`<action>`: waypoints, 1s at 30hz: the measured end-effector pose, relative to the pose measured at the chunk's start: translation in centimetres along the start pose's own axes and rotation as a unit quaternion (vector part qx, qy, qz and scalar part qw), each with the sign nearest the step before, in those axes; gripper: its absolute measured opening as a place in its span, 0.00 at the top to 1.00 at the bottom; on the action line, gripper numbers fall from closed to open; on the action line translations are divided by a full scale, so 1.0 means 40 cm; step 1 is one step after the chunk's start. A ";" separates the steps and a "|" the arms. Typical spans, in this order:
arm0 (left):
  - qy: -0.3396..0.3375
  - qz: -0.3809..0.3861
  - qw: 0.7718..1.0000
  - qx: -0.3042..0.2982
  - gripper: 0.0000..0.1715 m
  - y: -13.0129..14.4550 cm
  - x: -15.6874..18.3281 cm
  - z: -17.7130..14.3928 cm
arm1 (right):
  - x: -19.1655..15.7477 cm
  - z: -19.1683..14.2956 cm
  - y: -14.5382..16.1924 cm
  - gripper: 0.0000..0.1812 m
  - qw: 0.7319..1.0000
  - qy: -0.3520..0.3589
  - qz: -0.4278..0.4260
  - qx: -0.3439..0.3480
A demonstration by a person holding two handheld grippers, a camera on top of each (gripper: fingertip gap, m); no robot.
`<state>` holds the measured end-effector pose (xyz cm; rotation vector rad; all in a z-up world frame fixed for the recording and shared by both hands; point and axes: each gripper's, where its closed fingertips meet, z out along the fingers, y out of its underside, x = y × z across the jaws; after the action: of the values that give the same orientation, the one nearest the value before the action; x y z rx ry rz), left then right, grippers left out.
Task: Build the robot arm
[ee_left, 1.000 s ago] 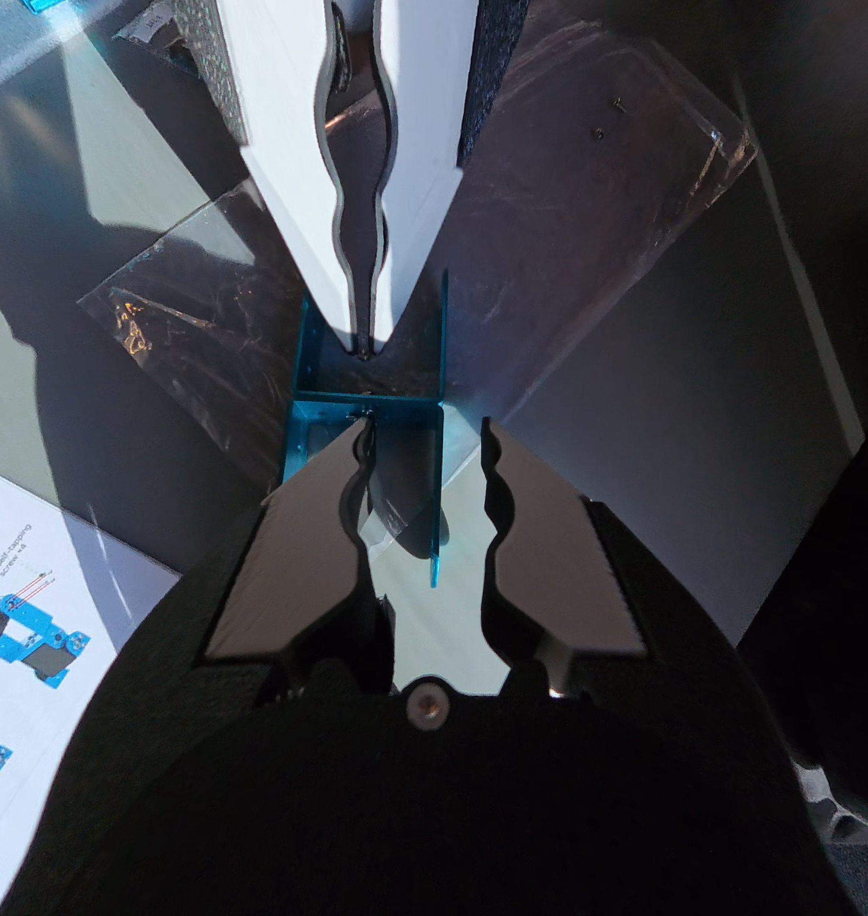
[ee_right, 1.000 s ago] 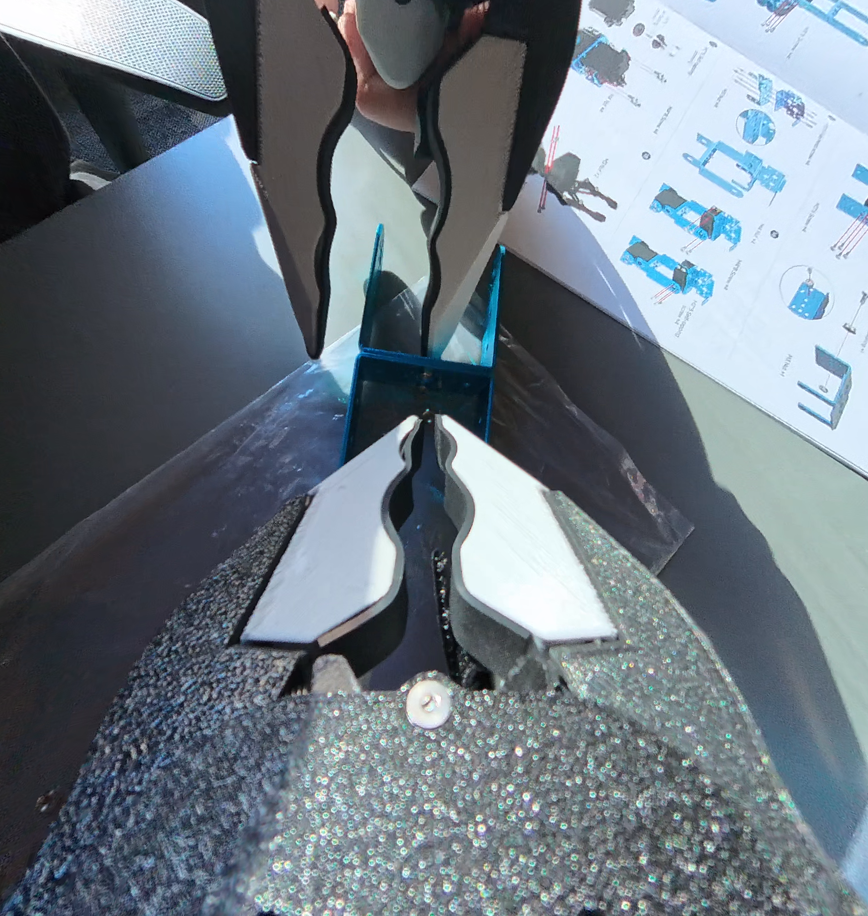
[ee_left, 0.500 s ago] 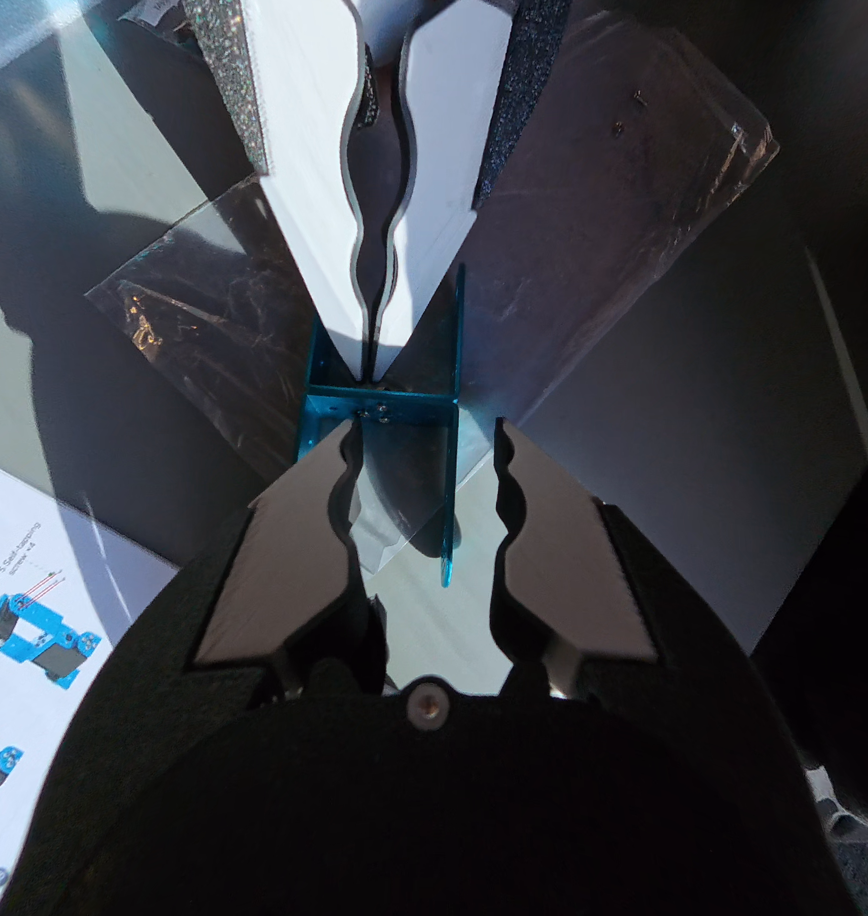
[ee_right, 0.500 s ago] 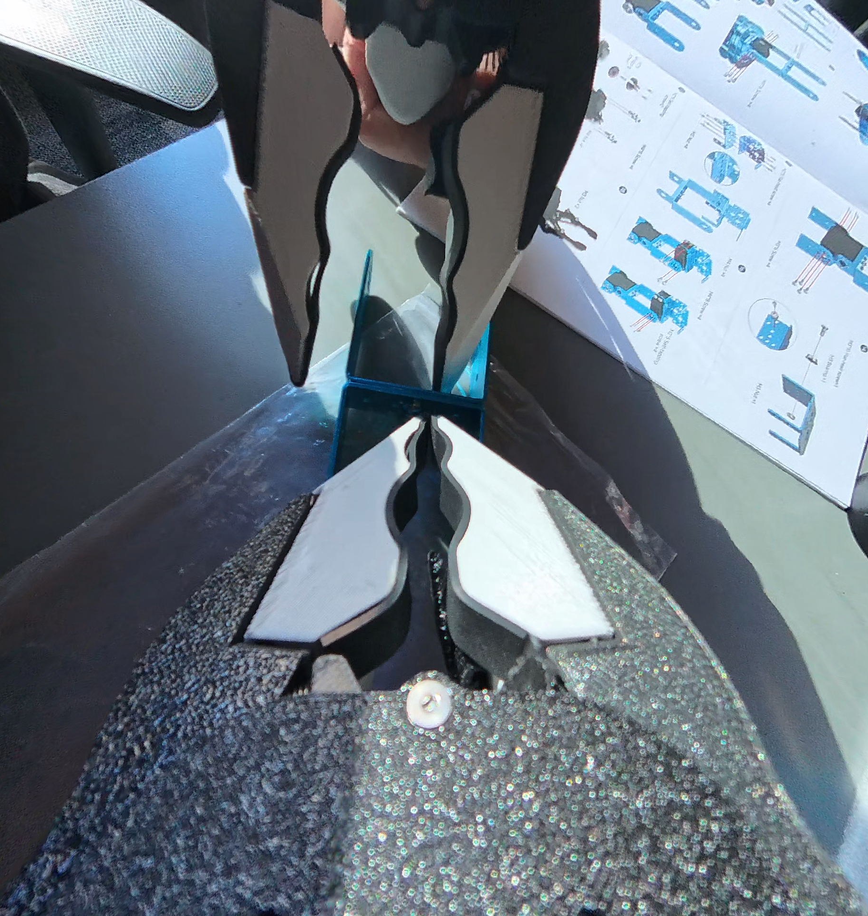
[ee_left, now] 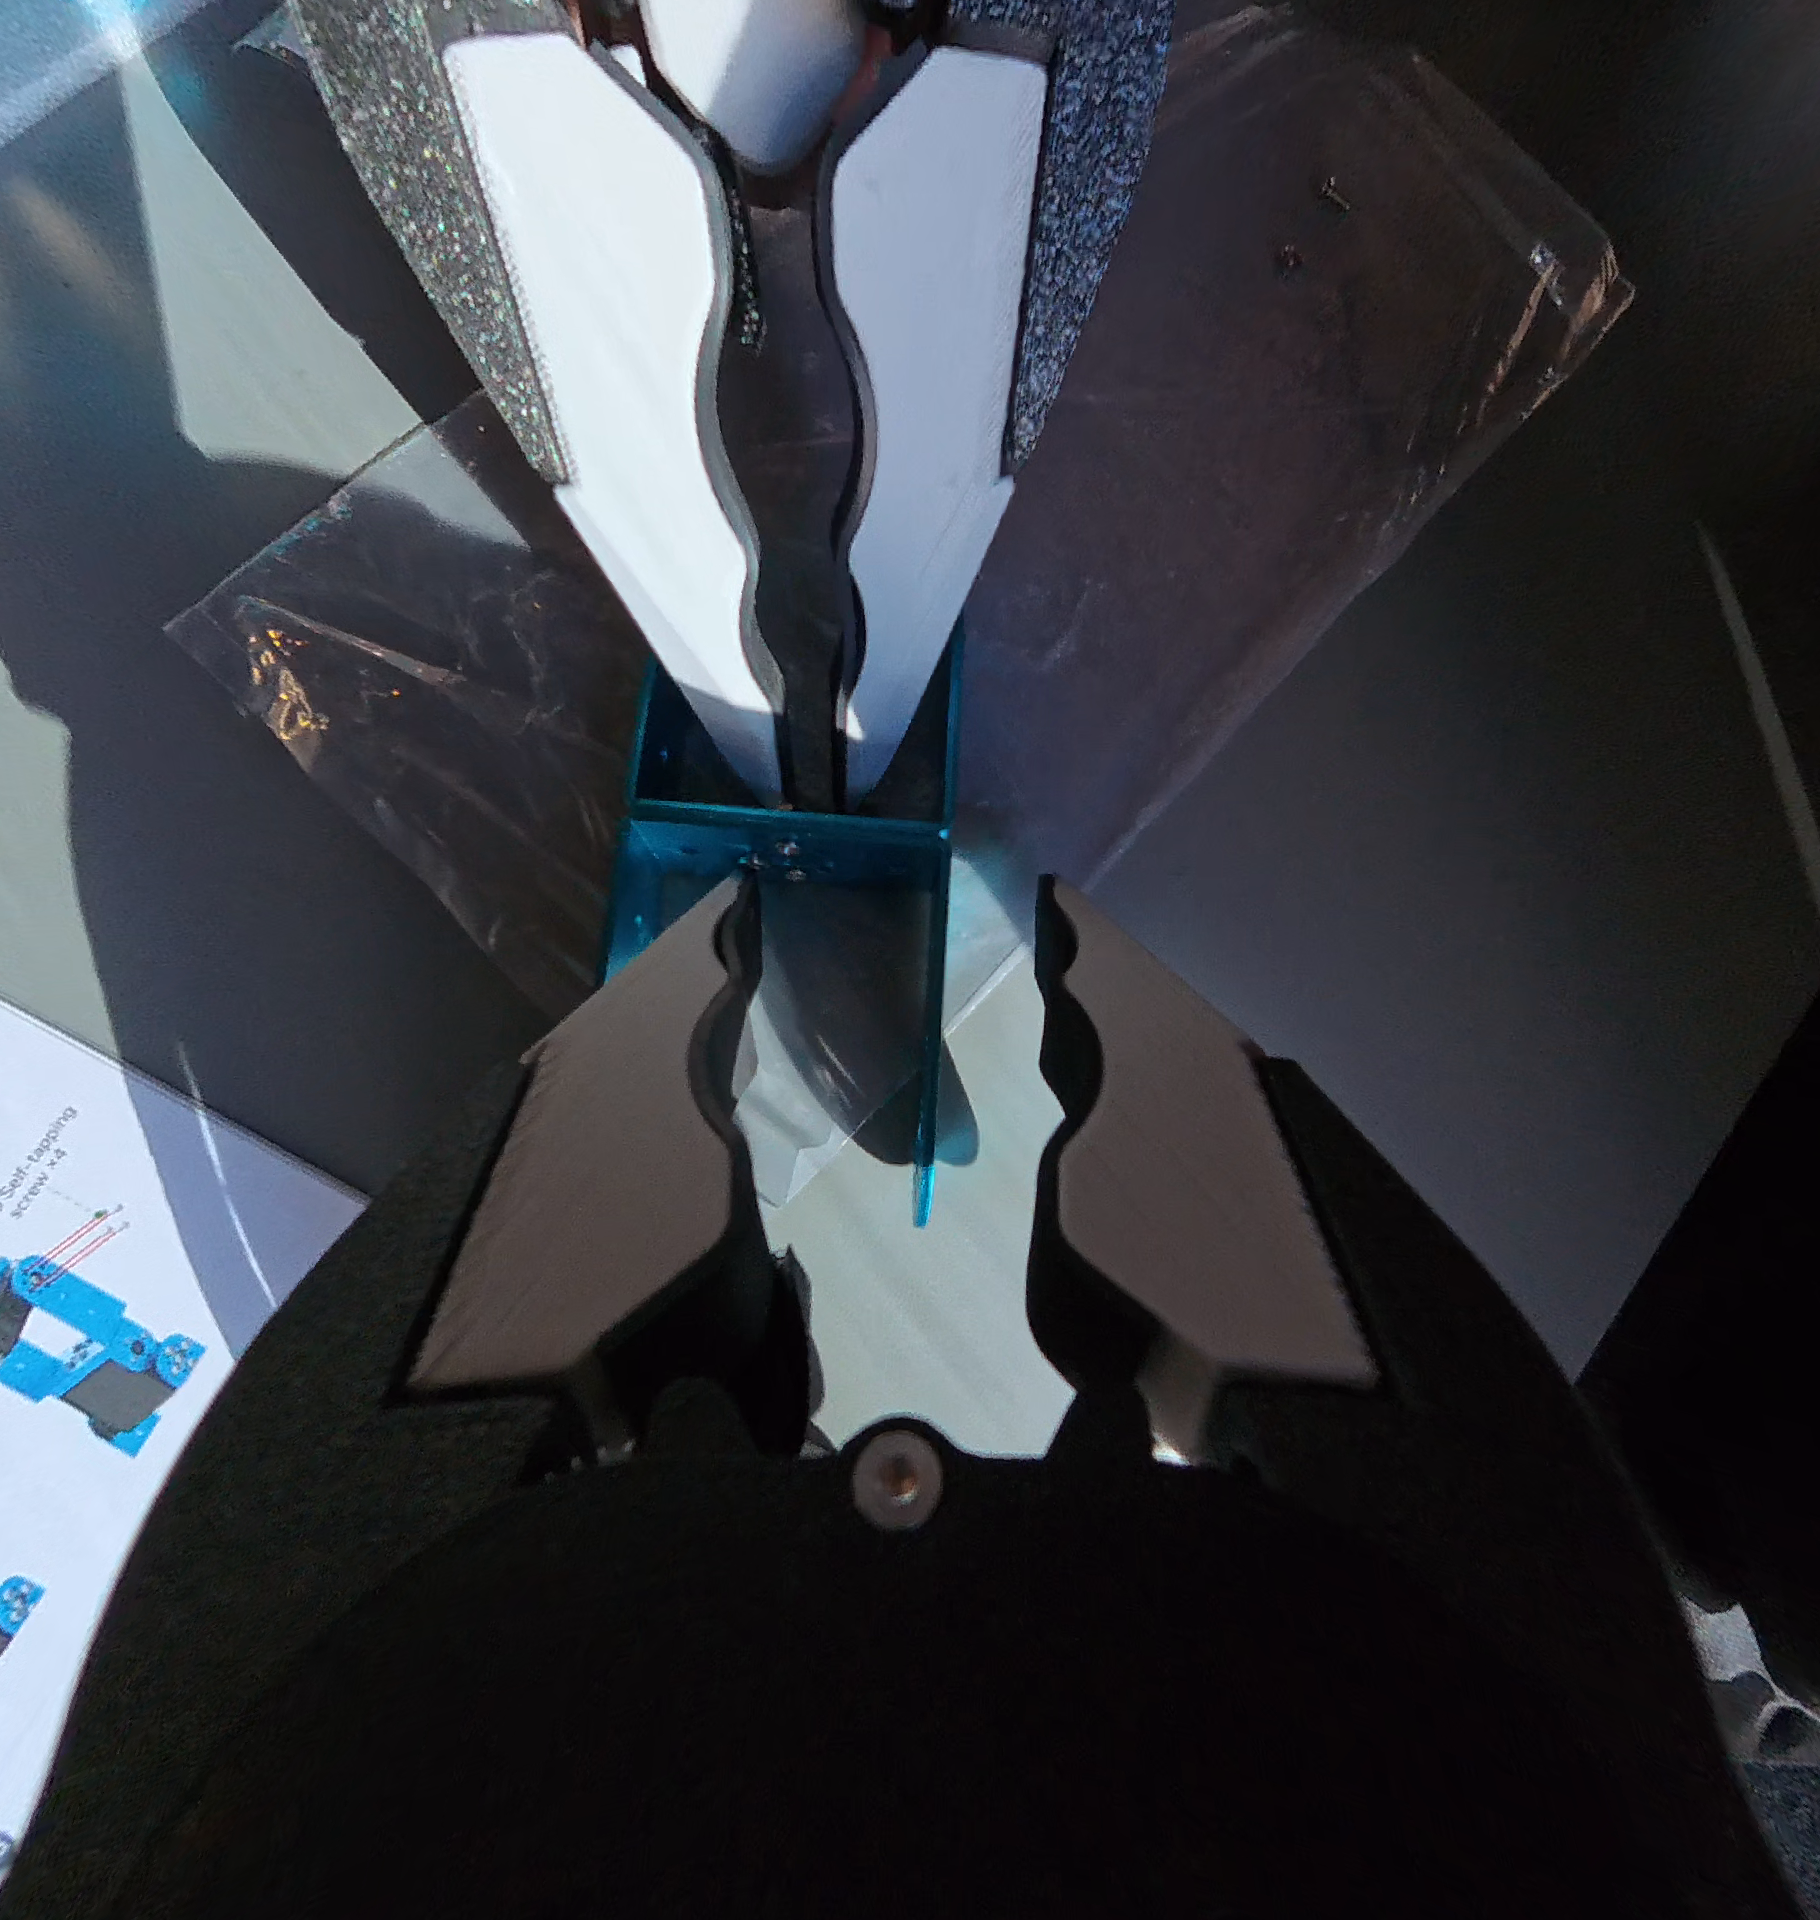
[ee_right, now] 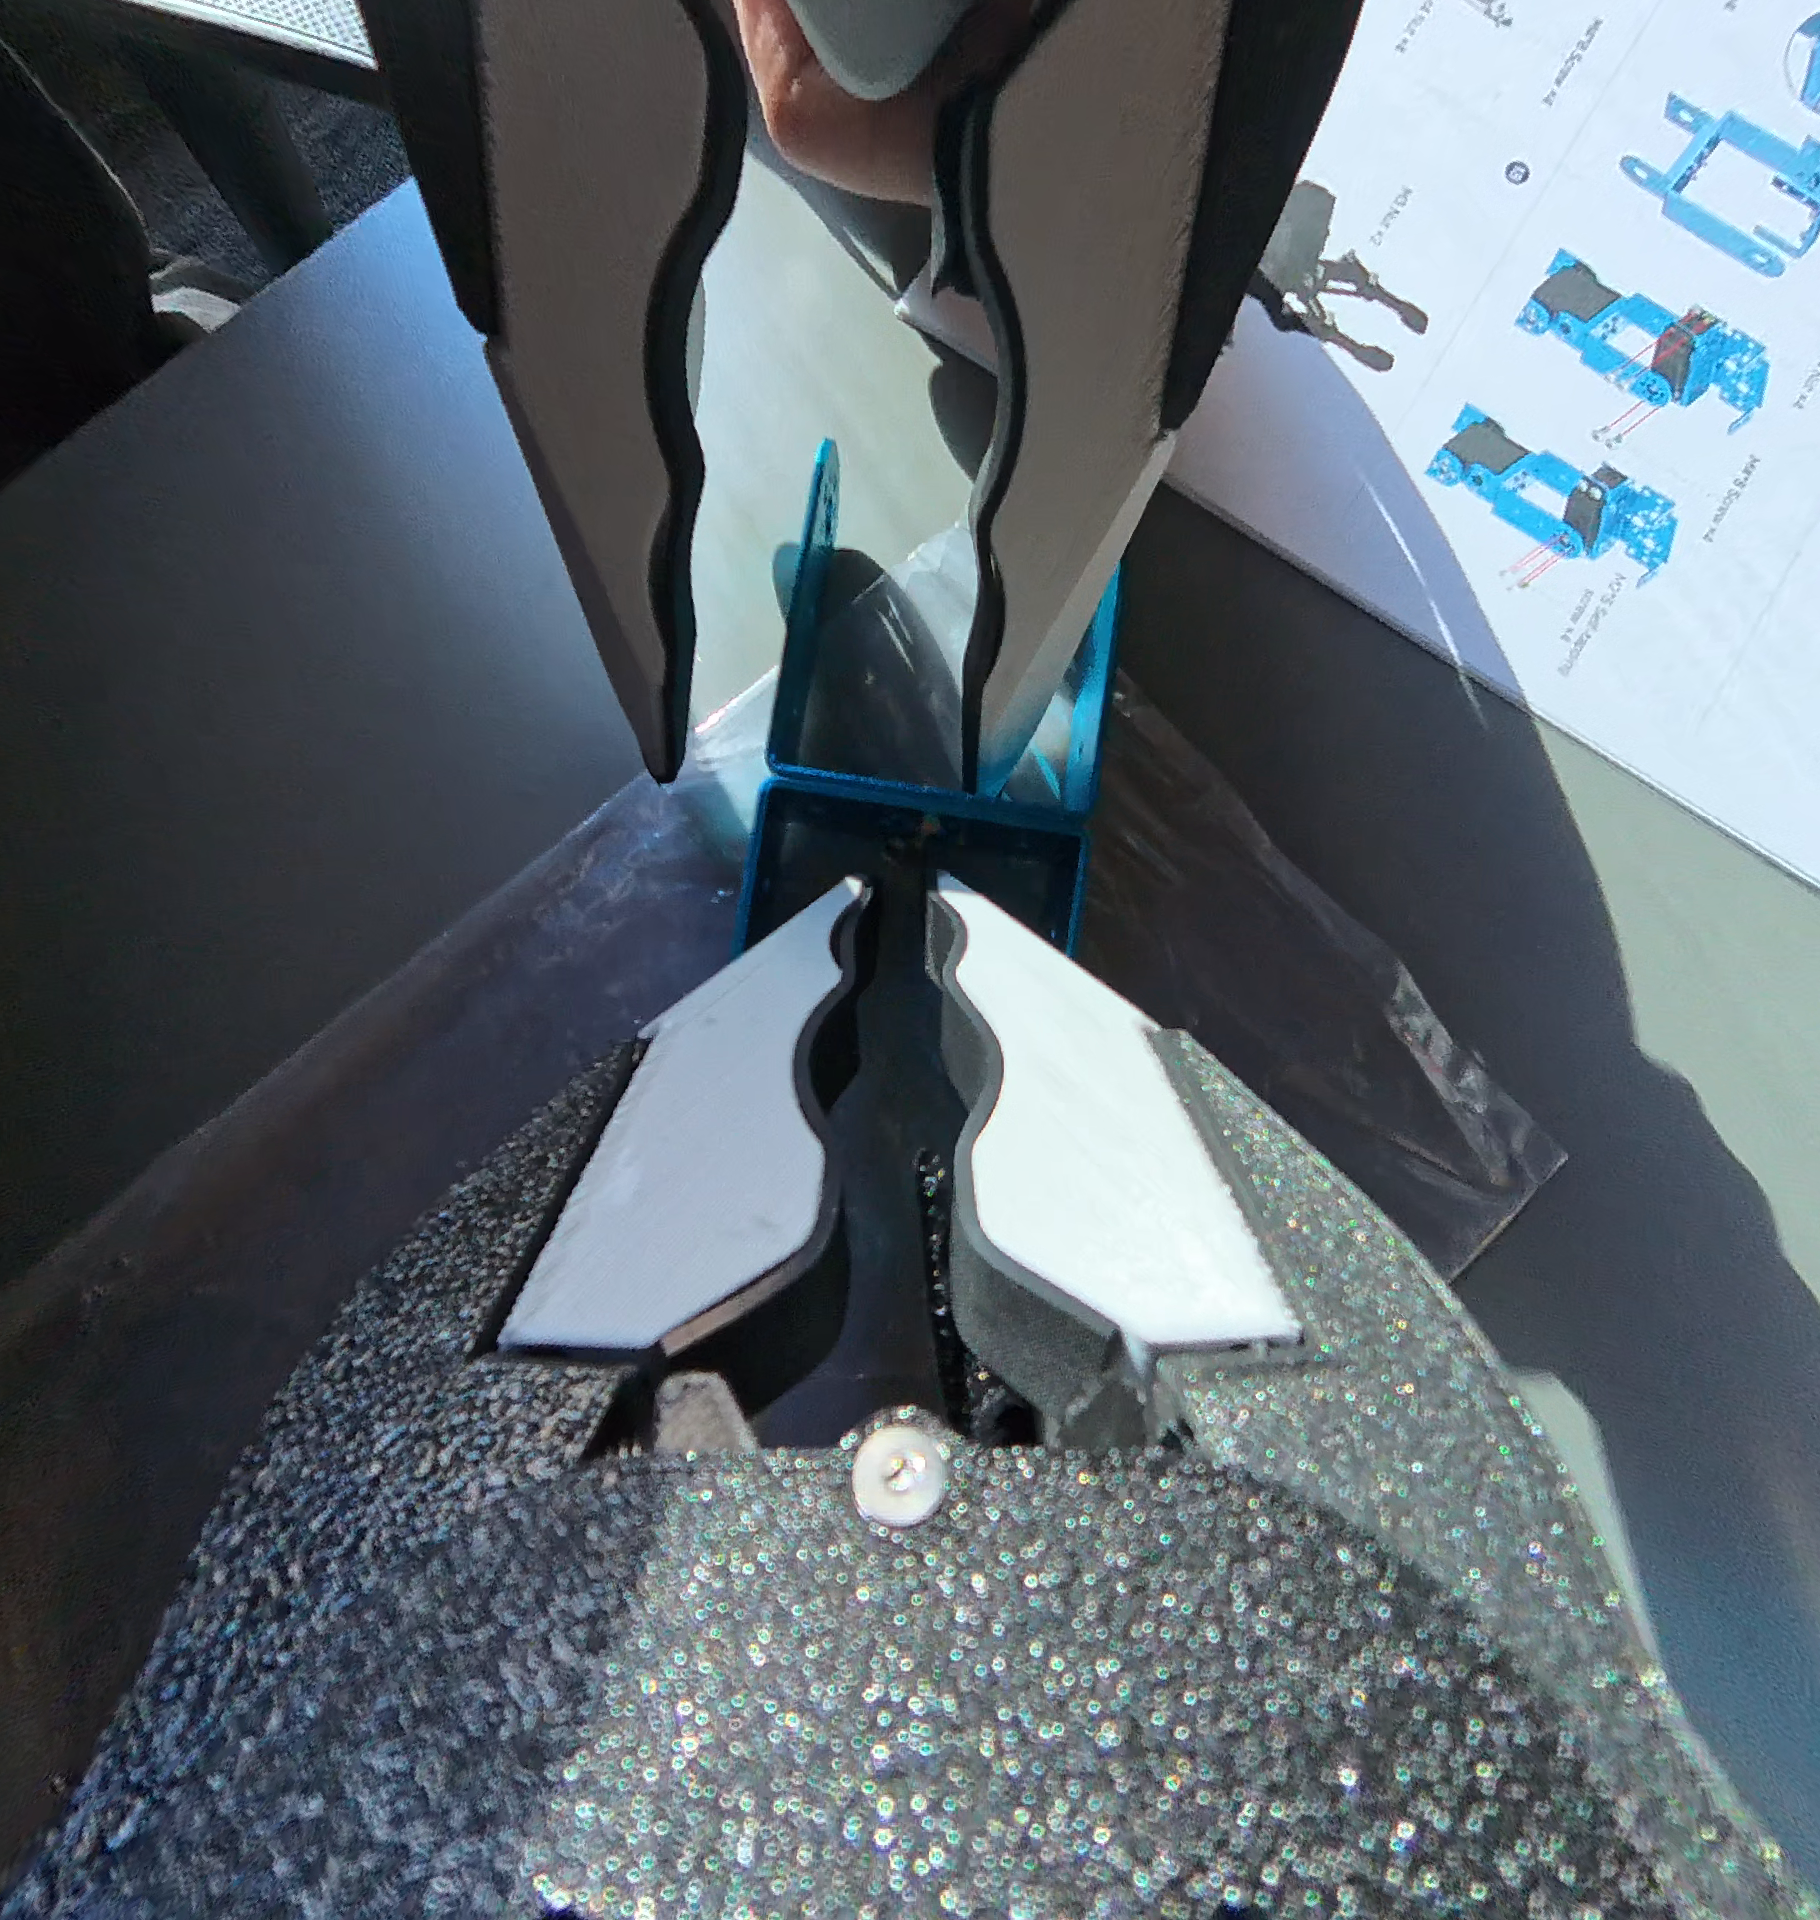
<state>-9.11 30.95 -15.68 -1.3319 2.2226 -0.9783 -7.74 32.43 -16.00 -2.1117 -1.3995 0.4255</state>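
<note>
My right gripper (ee_right: 898,883) pinches the cross-wall of the blue bracket (ee_left: 781,842), standing on the clear plastic bag (ee_left: 1249,499). Bracket's long axis runs between both grippers. My left gripper (ee_left: 890,894) spread, straddling one side plate.

The blue bracket (ee_left: 781,847) is showing as thin sheet metal with a smooth, anodised-looking sheen. Under it a clear plastic sheet (ee_left: 1301,468) is lying glossy and scuffed, catching glare. The table (ee_right: 210,623) is looking dark, smooth and matt. The instruction sheet (ee_right: 1612,416) is reading as white printed paper. The right gripper (ee_right: 895,888) is wearing a rough, glittering sparkly cover with smooth matt white finger plates; the left gripper (ee_left: 890,883) is appearing matt black, possibly textured plastic, in deep shadow.
</note>
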 end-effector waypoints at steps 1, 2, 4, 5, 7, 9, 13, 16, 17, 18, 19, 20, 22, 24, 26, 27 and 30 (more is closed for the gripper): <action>0.000 -0.001 1.000 -0.005 0.70 0.005 0.000 0.000 | -0.002 0.000 -0.006 0.96 1.000 -0.001 0.000 0.004; -0.004 -0.001 1.000 -0.011 0.70 0.013 -0.001 0.000 | -0.005 0.000 -0.009 0.96 1.000 -0.006 0.002 0.006; -0.007 0.001 1.000 -0.014 0.75 0.020 -0.001 -0.007 | -0.001 0.003 -0.006 0.96 1.000 -0.003 0.002 -0.003; -0.007 -0.001 1.000 -0.014 0.78 0.024 0.000 -0.012 | -0.001 0.005 -0.006 0.96 1.000 -0.006 0.003 -0.006; -0.002 -0.005 1.000 -0.015 0.86 0.031 0.006 -0.021 | 0.001 0.010 -0.010 0.96 1.000 -0.008 0.003 -0.007; 0.000 -0.007 1.000 -0.016 0.90 0.039 0.011 -0.031 | 0.002 0.014 -0.014 0.97 1.000 -0.007 0.000 -0.008; -0.005 -0.011 1.000 -0.019 0.99 0.054 0.014 -0.045 | 0.001 0.021 -0.021 0.97 1.000 -0.014 0.005 -0.008; -0.006 -0.017 1.000 -0.018 0.99 0.061 0.013 -0.051 | -0.001 0.023 -0.022 0.97 1.000 -0.017 0.008 -0.005; -0.006 -0.019 1.000 -0.018 0.99 0.062 0.013 -0.053 | -0.001 0.021 -0.020 0.97 1.000 -0.018 0.009 -0.006; -0.008 -0.020 1.000 -0.017 0.99 0.064 0.011 -0.055 | -0.001 0.019 -0.017 0.97 1.000 -0.018 0.008 -0.006; -0.010 -0.021 1.000 -0.017 0.99 0.066 0.010 -0.057 | -0.002 0.016 -0.015 0.97 1.000 -0.018 0.006 -0.006; -0.010 -0.022 1.000 -0.016 0.99 0.067 0.010 -0.059 | -0.005 0.013 -0.011 0.97 1.000 -0.017 0.003 -0.006; -0.011 -0.024 1.000 -0.016 0.99 0.070 0.010 -0.061 | -0.015 -0.002 0.007 0.97 1.000 -0.018 -0.001 -0.022; -0.014 -0.023 1.000 -0.015 0.98 0.071 0.009 -0.063 | -0.019 -0.032 0.034 0.97 0.999 -0.011 -0.002 -0.045; -0.015 -0.021 1.000 -0.016 0.98 0.072 0.010 -0.064 | -0.032 -0.066 0.070 0.97 0.997 -0.015 0.009 -0.079; -0.016 -0.021 1.000 -0.017 0.98 0.072 0.010 -0.064 | -0.039 -0.083 0.097 0.97 0.994 -0.017 0.013 -0.110; -0.015 -0.020 1.000 -0.019 0.98 0.075 0.010 -0.063 | -0.052 -0.130 0.170 0.97 0.980 -0.017 0.029 -0.197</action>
<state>-12.73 32.46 -16.06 -1.4033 2.2102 -0.9270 -0.75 27.08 -16.15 -2.4755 -1.5453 0.2188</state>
